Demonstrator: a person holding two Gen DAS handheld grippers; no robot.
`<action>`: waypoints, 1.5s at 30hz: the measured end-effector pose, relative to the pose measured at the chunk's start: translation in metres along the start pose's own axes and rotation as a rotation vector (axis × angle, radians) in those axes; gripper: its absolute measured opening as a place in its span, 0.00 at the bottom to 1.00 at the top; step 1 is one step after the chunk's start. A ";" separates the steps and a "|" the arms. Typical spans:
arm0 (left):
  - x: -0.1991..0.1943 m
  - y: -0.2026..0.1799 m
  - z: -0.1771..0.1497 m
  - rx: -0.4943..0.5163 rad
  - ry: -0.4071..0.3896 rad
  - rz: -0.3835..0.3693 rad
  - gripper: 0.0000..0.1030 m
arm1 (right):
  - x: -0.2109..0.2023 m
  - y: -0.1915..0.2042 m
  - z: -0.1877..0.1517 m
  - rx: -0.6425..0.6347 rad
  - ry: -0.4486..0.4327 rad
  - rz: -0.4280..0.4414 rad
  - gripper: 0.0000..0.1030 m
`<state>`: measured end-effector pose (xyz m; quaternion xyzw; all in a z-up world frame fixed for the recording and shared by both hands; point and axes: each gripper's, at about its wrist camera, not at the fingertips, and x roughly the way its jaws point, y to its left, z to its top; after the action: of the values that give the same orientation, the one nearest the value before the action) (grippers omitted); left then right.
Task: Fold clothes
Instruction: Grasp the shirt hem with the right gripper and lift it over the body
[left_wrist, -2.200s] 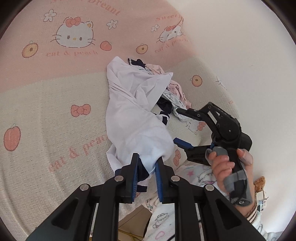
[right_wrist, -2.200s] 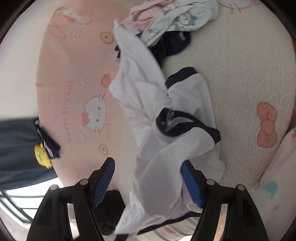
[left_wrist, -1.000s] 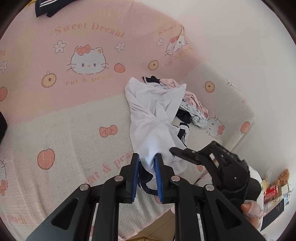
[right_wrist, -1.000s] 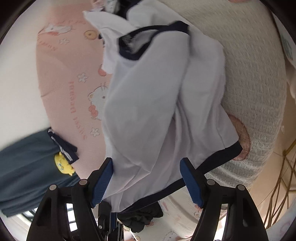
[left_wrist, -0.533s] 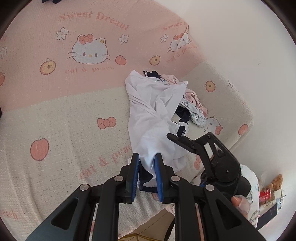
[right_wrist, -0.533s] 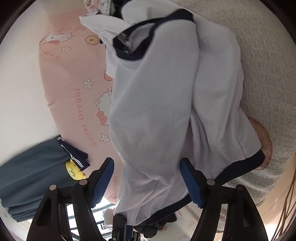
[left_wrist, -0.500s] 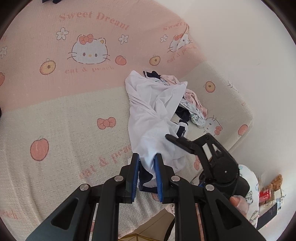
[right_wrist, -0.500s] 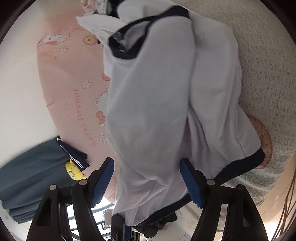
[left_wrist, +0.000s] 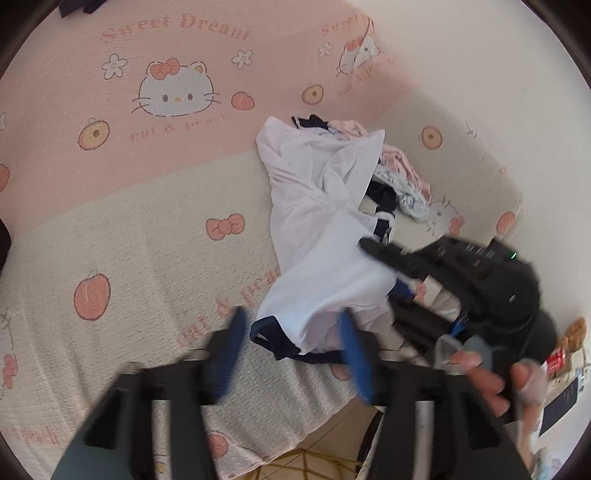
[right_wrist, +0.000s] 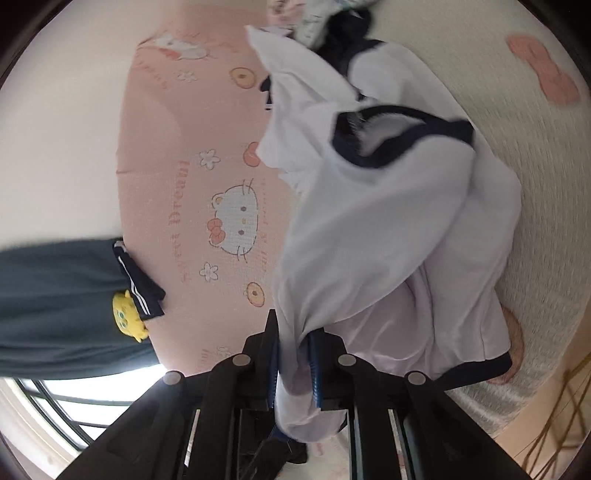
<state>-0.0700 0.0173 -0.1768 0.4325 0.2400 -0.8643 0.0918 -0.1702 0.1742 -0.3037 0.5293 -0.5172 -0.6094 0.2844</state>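
A white shirt with navy trim lies crumpled across the cream and pink sofa cover. My left gripper is opening; its blue pads stand apart, with the shirt's navy hem loose between them. My right gripper is closing, its blue pads pressed on a bunched fold of the white shirt. In the left wrist view the right gripper reaches in from the right over the shirt, held by a hand.
A pile of pink, printed and navy clothes lies behind the shirt near the sofa's right end. A dark folded garment with a yellow patch rests at the far end. The sofa's front edge drops to a tan floor.
My left gripper let go of the shirt's hem and spread its pads. My right gripper went from wide open to clamped on a fold of the shirt and rolled.
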 end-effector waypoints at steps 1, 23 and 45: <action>-0.002 0.000 -0.001 -0.002 -0.007 -0.030 0.63 | 0.003 0.002 0.001 -0.026 0.006 -0.003 0.13; 0.061 -0.027 -0.003 0.338 0.065 0.057 0.63 | 0.018 0.013 0.006 -0.159 0.104 -0.086 0.12; 0.034 0.033 -0.006 -0.094 0.012 -0.236 0.09 | 0.051 0.047 -0.028 -0.368 0.268 -0.117 0.13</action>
<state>-0.0740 -0.0064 -0.2176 0.4018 0.3301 -0.8541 0.0083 -0.1680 0.1048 -0.2754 0.5738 -0.3234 -0.6334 0.4063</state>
